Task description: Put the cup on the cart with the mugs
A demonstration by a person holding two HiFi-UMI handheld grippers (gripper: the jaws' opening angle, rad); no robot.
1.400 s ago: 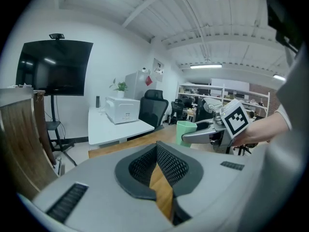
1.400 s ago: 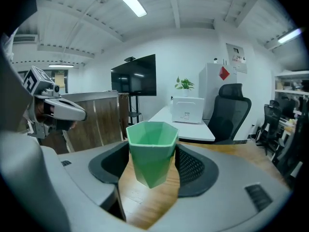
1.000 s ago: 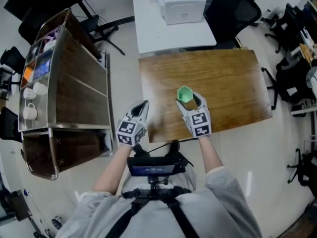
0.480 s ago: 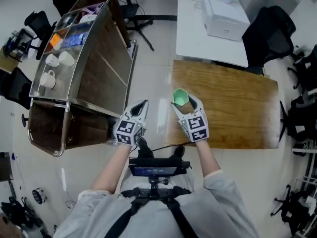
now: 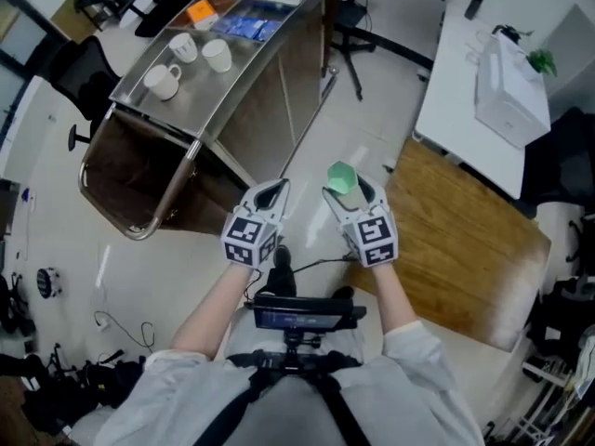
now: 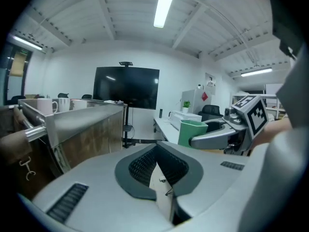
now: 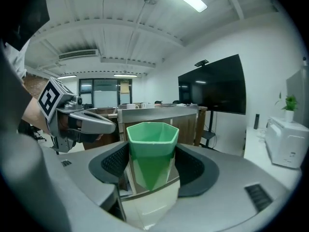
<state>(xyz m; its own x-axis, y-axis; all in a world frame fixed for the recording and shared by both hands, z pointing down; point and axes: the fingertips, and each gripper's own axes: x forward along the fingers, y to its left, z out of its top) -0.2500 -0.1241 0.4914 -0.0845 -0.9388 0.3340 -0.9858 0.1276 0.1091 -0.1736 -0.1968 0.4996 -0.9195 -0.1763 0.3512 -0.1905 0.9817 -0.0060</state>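
**Pale office floor (image 5: pixel 372 128), cup (image 5: pixel 342 177) midway between table and cart (image 5: pixel 244 82)**

Below me is open floor. The wooden table (image 5: pixel 465 249) is off to the near right and a white desk (image 5: pixel 456 72) stands beyond it at the far right. The steel-topped cart stands to the far left, its long axis running from near left to far right.

The right gripper (image 5: pixel 346 190) is clamped on the green cup. In its own view the pads press the faceted sides, and the cup (image 7: pixel 152 149) sits upright with its mouth up, well clear of any surface. The left gripper (image 5: pixel 271 191) has its jaws drawn together with nothing between them. It hangs just beside the right one, on the side closer to the cart.

What the next move turns on, as I read it, is that the cart top lies ahead and to the left of the cup. The white mugs (image 5: pixel 184 47) are grouped toward its left end, well apart from the cup. The left gripper is the nearer of the two, but it carries nothing, so the right gripper has to travel far and left, across the cart's near rail, to reach bare steel beside the mugs. The cup should stay level on the way. The raised rail is the likeliest thing to catch its base.
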